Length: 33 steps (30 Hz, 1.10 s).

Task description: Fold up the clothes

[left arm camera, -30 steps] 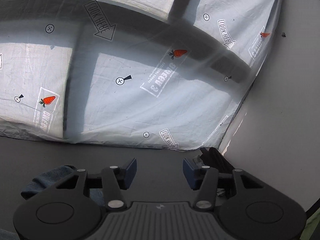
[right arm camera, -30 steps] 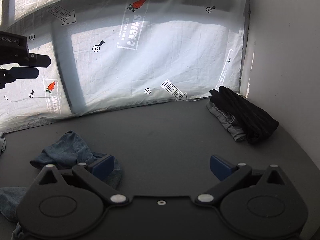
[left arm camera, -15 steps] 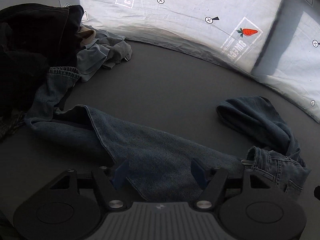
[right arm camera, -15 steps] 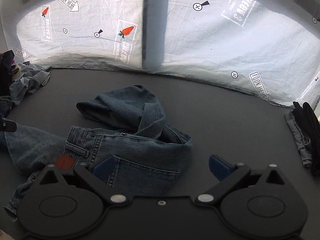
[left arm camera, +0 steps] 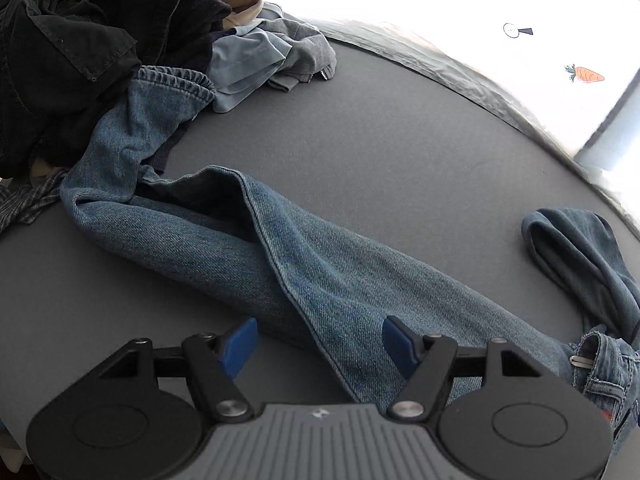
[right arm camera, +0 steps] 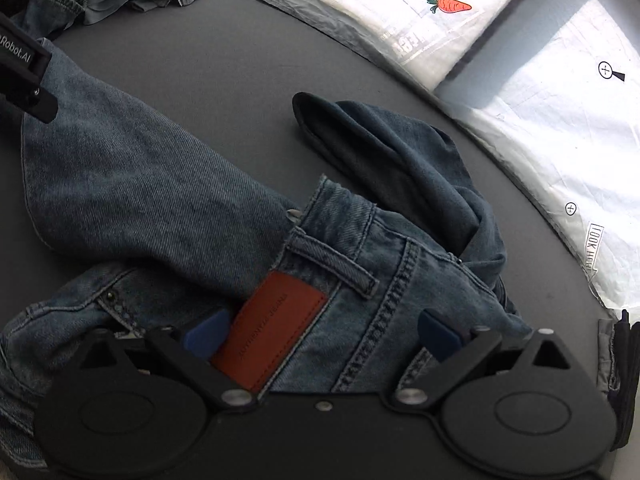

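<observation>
A pair of blue jeans (left arm camera: 304, 264) lies crumpled on the dark grey table (left arm camera: 400, 128). My left gripper (left arm camera: 318, 344) is open just above one long leg. In the right wrist view my right gripper (right arm camera: 320, 332) is open over the jeans' waistband (right arm camera: 340, 264), beside the red-brown leather patch (right arm camera: 276, 328). The other leg (right arm camera: 384, 152) is bunched up behind the waistband. The left gripper's body (right arm camera: 24, 76) shows at the left edge of the right wrist view.
A pile of dark and light clothes (left arm camera: 100, 40) sits at the table's far left. A white printed sheet (right arm camera: 520, 80) hangs behind the table. A folded dark garment (right arm camera: 624, 360) lies at the right edge.
Both grippers have swung left and down from the back sheet and empty table onto the jeans. They now hover close over the denim, still open.
</observation>
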### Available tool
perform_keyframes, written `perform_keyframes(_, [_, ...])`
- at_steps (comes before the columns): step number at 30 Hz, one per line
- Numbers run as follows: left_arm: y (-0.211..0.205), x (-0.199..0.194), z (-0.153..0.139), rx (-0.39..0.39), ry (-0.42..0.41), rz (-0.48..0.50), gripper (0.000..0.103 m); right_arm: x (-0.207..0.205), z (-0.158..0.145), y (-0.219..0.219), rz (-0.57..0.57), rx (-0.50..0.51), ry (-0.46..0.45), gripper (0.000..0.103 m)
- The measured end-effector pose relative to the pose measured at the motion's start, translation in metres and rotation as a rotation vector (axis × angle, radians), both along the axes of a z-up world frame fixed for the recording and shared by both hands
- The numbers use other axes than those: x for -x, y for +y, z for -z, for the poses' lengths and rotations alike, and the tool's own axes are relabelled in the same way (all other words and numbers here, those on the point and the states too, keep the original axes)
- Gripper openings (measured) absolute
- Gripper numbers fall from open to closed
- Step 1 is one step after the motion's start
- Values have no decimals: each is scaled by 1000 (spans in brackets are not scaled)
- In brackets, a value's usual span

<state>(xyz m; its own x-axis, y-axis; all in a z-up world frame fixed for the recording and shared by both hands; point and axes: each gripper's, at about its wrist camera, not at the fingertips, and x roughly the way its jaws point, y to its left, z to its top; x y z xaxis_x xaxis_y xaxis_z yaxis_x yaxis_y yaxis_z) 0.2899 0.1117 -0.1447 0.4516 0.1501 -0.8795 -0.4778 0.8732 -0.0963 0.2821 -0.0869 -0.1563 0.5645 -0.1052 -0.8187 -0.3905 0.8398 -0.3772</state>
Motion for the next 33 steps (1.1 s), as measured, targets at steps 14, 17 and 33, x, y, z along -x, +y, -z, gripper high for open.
perform_keyframes(14, [-29, 0, 7, -6, 23, 57, 70, -4, -43, -216, 585, 398, -308, 74])
perform_keyframes(17, [-36, -2, 12, 6, 42, 70, 70, 5, -59, -272, 757, -37, -172, 75])
perform_keyframes(33, [-45, 5, 4, 13, 31, 111, 70, 41, 19, -277, 637, -491, 106, 75])
